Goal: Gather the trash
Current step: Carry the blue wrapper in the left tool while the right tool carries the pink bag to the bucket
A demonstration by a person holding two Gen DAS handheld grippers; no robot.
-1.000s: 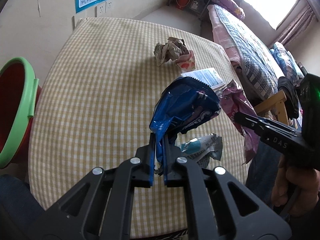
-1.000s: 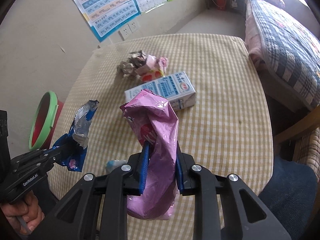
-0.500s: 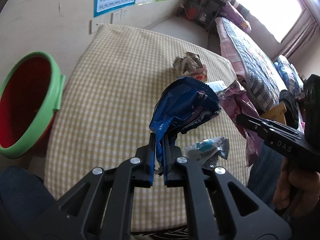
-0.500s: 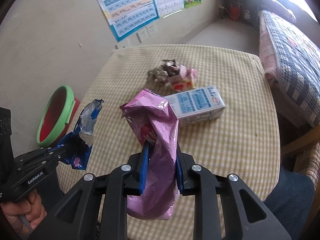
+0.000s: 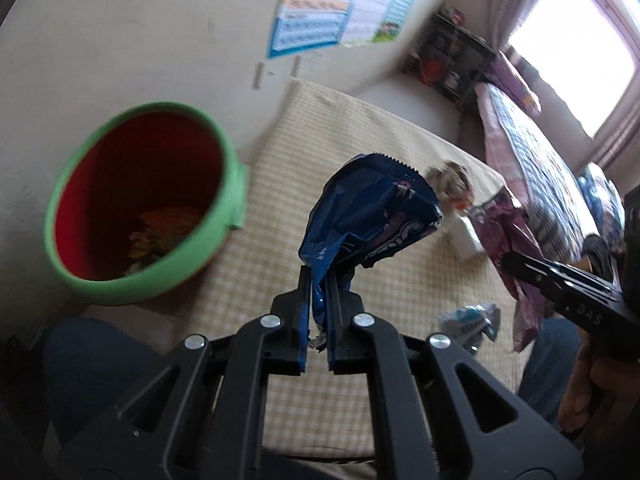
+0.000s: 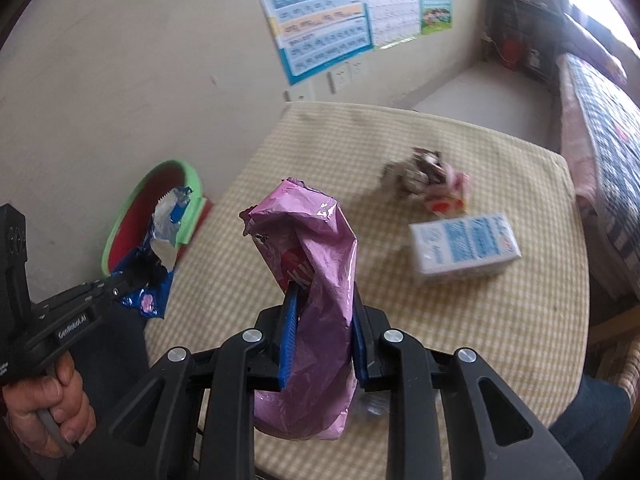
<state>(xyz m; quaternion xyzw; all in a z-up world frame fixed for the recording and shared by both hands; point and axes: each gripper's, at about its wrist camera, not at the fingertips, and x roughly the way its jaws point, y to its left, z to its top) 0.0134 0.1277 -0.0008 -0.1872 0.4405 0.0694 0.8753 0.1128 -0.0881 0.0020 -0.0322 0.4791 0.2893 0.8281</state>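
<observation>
My left gripper [image 5: 318,280] is shut on a crumpled blue snack bag [image 5: 370,216] and holds it up just right of the red bin with a green rim [image 5: 132,200]. The bin holds some orange scraps. In the right wrist view the blue bag [image 6: 154,264] hangs in front of the bin [image 6: 192,196]. My right gripper [image 6: 322,300] is shut on a pink snack bag [image 6: 316,280] above the near edge of the checked table [image 6: 500,320].
On the table lie a blue-and-white carton [image 6: 464,248], a crumpled paper wad with a pink wrapper [image 6: 428,176] and a small blue-and-silver wrapper [image 5: 470,320]. A wall with posters stands behind. A bed [image 6: 600,128] runs along the right.
My left gripper has swung left with the blue bag, so the bin now fills the left of its view. My right gripper has drawn back and turned left with the pink bag.
</observation>
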